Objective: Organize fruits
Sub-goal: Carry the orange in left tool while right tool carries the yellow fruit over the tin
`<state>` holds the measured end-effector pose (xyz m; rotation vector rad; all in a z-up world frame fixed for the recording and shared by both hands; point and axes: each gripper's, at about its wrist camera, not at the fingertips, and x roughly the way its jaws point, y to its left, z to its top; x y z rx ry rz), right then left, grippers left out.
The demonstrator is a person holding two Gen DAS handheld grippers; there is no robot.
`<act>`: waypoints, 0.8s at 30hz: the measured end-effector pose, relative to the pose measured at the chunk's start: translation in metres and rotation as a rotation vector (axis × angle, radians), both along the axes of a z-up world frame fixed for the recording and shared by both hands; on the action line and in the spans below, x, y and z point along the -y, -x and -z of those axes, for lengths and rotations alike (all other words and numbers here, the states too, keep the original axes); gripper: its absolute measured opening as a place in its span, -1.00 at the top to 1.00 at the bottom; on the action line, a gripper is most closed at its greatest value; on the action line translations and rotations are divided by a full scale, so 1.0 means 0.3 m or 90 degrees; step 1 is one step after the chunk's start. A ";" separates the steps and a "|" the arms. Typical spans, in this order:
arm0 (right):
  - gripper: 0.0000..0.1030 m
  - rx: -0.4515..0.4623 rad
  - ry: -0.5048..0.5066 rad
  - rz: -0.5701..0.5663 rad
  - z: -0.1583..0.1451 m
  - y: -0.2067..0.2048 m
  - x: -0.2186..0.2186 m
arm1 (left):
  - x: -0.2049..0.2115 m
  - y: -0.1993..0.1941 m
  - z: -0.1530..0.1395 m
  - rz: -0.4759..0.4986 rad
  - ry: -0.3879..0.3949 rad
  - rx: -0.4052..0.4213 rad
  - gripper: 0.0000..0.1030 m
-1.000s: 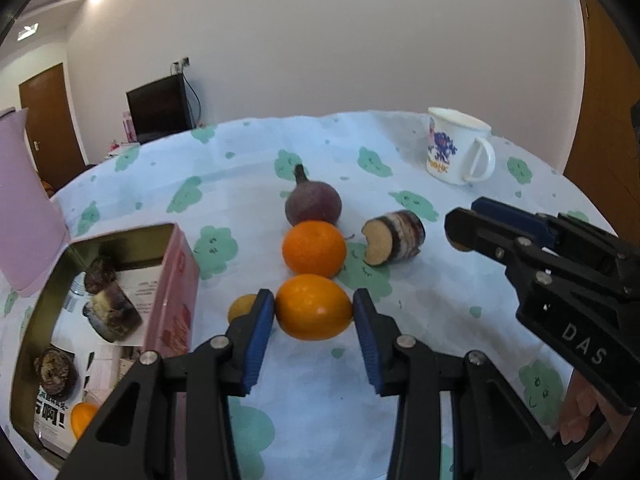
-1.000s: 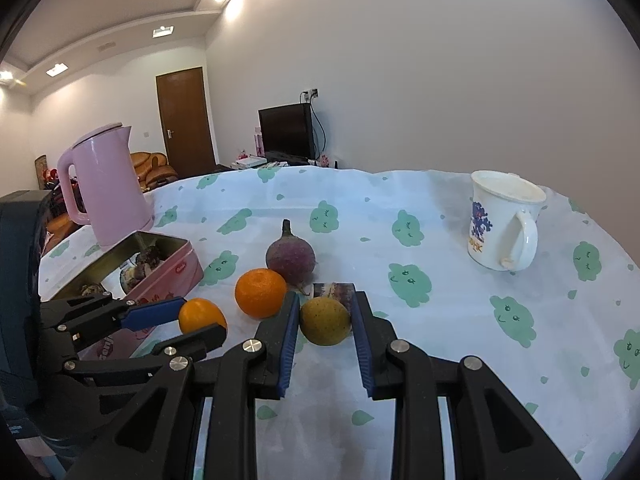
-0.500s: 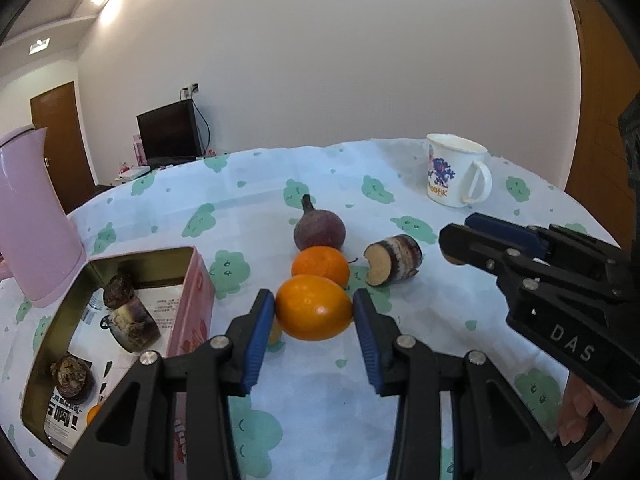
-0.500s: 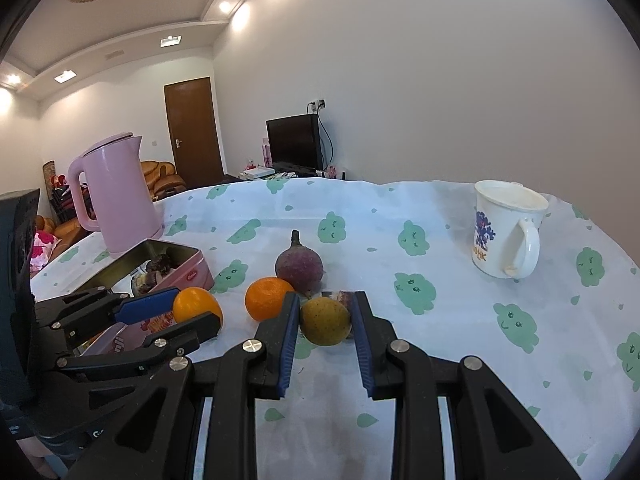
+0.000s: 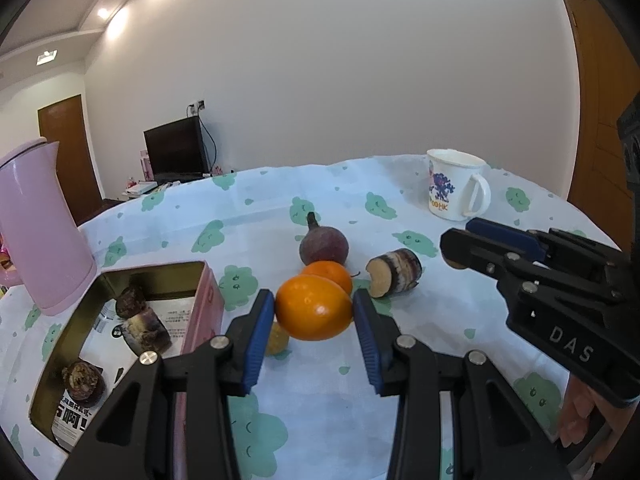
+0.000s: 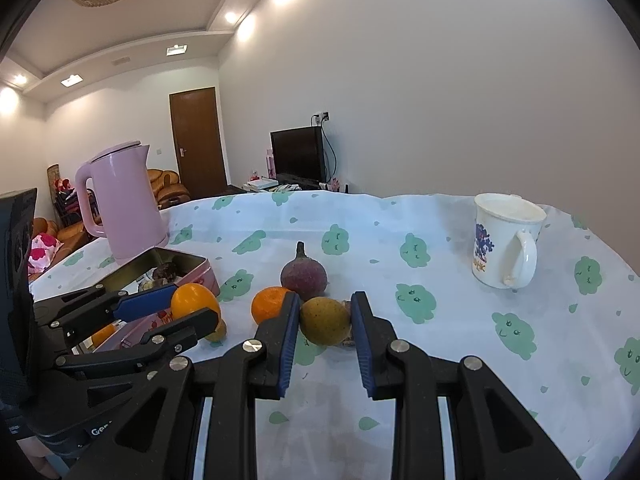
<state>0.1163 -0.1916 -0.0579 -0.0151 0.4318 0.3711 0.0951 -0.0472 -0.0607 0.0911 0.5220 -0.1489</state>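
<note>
Fruits sit in both my tools above the cloud-print tablecloth [image 5: 440, 320]. My left gripper [image 5: 314, 316] has its blue pads pressed on either side of a large orange fruit [image 5: 314, 307], clamped and lifted clear of the cloth. My right gripper [image 6: 325, 320] is closed tight on a smaller yellow-green fruit [image 6: 325, 320], pads touching both flanks.

On the cloth ahead of me lies a mandarin [image 5: 328, 276], just behind the fruit in my left tool, and touching it from behind is a purple fruit with a stem [image 5: 323, 245]. To the right of these lies a cut brown chunk with a pale face [image 5: 394, 272]. A small yellow fruit [image 5: 277, 338] peeks out beside my left pad, low on the cloth.

At my left stands an open pink tin [image 5: 204, 300] with a gold inside; dark brown lumps [image 5: 146, 330] lie on printed paper in it, and something orange shows at its near end in the right wrist view. A pink kettle [image 6: 124, 212] stands behind the tin. A white mug with a blue picture [image 6: 504, 248] stands well apart at the far right.
</note>
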 end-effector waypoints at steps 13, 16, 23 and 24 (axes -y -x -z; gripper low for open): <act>0.45 0.026 -0.004 -0.005 -0.011 0.030 0.003 | -0.004 0.036 -0.015 -0.007 0.002 0.042 0.17; 0.45 0.032 -0.004 -0.006 -0.013 0.035 0.003 | -0.008 0.043 -0.019 -0.009 0.005 0.050 0.18; 0.45 0.044 -0.002 -0.006 -0.016 0.047 0.001 | -0.017 0.057 -0.025 -0.013 0.013 0.065 0.18; 0.45 0.046 -0.002 -0.006 -0.017 0.049 0.001 | -0.018 0.059 -0.025 -0.013 0.013 0.067 0.18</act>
